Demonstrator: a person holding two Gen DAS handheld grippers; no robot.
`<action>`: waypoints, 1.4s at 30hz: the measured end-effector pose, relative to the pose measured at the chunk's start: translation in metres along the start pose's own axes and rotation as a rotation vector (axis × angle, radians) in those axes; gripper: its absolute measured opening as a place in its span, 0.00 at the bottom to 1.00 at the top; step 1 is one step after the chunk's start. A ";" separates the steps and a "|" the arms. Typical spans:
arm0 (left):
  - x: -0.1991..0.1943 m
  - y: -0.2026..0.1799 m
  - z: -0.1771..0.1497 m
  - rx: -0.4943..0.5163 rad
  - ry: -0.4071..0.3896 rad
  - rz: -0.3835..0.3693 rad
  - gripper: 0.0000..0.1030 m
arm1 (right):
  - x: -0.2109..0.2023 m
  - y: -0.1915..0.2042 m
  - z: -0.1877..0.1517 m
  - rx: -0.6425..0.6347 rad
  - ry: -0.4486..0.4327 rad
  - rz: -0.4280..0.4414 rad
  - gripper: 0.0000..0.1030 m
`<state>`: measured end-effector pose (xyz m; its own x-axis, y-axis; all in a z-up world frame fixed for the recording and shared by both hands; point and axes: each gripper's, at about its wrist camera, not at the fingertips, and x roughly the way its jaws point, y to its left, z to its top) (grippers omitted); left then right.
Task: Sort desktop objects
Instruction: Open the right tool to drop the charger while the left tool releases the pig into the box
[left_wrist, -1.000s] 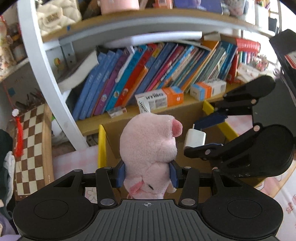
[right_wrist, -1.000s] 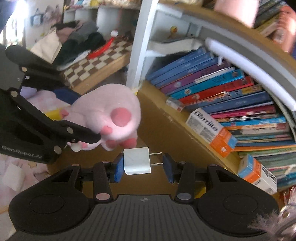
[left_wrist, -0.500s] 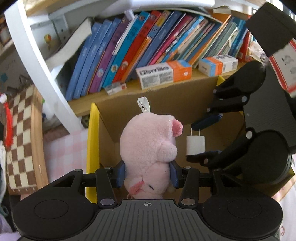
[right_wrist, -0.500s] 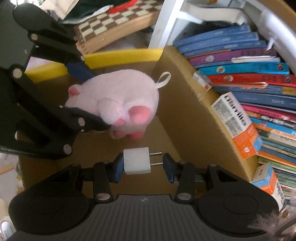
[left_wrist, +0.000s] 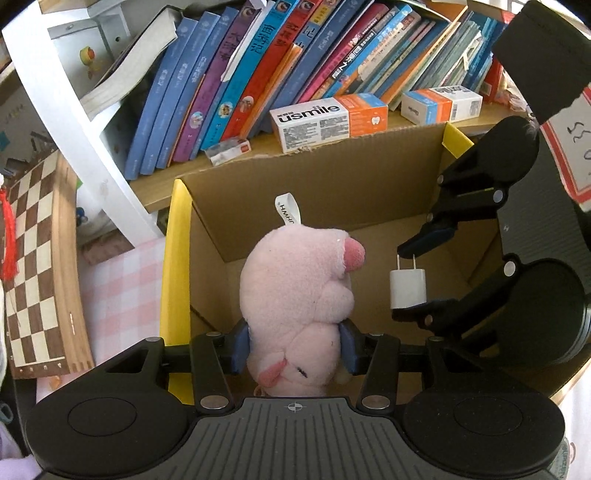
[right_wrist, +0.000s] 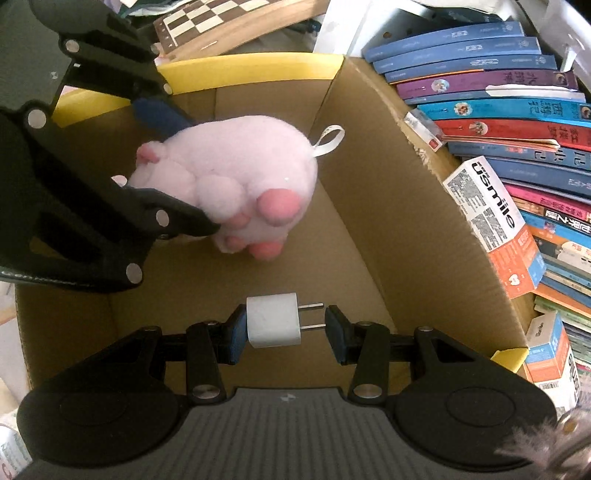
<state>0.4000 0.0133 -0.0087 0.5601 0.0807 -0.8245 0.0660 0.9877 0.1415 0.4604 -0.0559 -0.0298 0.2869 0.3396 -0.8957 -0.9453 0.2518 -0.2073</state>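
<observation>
The left gripper (left_wrist: 293, 345) is clamped on a pink plush pig toy (left_wrist: 297, 295), its blue pads pressing into the soft body on both sides; the jaws have just eased slightly wider, with the toy between them. The toy sticks up from the pads, snout to the right, its white fabric loop (left_wrist: 288, 210) at the far end, and it hangs over the inside of an open brown cardboard box with yellow-taped edges (left_wrist: 177, 258).

The right gripper (right_wrist: 284, 326) grips a small white plug-in charger block (right_wrist: 273, 319) lengthwise: the left pad sits flat on the charger's base and the two metal prongs reach the right pad. This charger also hangs inside the box, to the right of the toy and apart from it.

Beyond the box's far wall, a white-and-orange toothpaste carton (left_wrist: 328, 120) lies before a row of leaning books (left_wrist: 258, 62). A wooden chessboard (left_wrist: 35, 266) lies to the left.
</observation>
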 end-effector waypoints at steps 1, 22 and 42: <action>0.000 -0.001 0.000 0.005 0.000 0.004 0.47 | 0.000 0.000 0.000 0.000 -0.001 0.001 0.40; -0.042 -0.001 0.005 0.042 -0.149 0.019 0.60 | -0.037 -0.004 -0.008 0.076 -0.135 0.012 0.69; -0.106 -0.001 -0.016 -0.026 -0.302 0.113 0.86 | -0.107 -0.008 -0.034 0.322 -0.361 -0.081 0.73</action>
<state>0.3271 0.0055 0.0691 0.7824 0.1507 -0.6043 -0.0296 0.9782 0.2056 0.4317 -0.1247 0.0544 0.4471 0.5855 -0.6762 -0.8381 0.5384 -0.0880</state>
